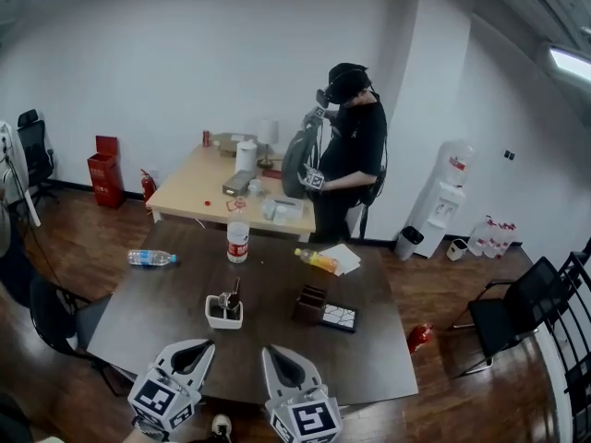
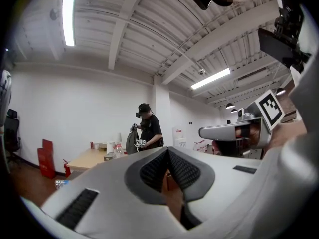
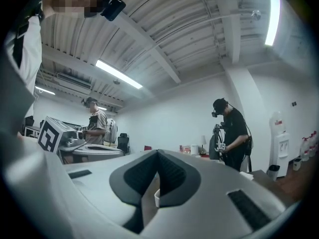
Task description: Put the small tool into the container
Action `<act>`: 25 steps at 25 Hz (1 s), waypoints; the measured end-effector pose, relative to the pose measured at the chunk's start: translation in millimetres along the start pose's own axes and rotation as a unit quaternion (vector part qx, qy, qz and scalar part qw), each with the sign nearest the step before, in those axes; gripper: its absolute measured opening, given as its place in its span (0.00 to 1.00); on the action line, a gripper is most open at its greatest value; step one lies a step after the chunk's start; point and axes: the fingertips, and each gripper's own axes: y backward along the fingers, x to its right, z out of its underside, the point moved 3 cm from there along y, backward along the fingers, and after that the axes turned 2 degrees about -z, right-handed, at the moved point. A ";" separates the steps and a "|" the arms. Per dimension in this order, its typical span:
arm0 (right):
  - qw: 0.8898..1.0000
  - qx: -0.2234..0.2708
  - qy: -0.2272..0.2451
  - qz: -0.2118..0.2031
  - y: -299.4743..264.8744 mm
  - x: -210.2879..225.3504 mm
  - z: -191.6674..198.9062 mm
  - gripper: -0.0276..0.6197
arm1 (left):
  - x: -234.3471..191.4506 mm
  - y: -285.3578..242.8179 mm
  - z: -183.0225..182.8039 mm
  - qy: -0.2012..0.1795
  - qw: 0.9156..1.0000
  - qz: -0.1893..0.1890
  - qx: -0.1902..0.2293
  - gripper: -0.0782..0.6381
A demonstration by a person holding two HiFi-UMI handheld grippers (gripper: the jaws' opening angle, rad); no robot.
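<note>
Side by side over the table's point(image 1: 374, 363) near edge were the left gripper point(image 1: 205, 347) and right gripper point(image 1: 270, 351), each with jaws closed tip to tip on nothing. Just beyond them sat the white cup point(image 1: 224, 317); a dark tool point(image 1: 235, 297) seemed to stand inside it.
</note>
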 end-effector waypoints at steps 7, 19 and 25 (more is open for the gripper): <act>1.000 -0.007 0.009 -0.003 97.7 -27.8 20.9 0.05 | 80.5 72.1 7.4 0.012 1.000 -0.012 -0.019 0.12; 1.000 -0.001 0.009 -0.008 157.2 -93.4 11.9 0.05 | 120.1 150.1 -8.7 0.010 1.000 -0.011 -0.005 0.12; 0.999 -0.002 0.034 -0.001 157.1 -112.5 11.6 0.05 | 114.6 162.3 -11.9 0.006 1.000 -0.017 -0.002 0.12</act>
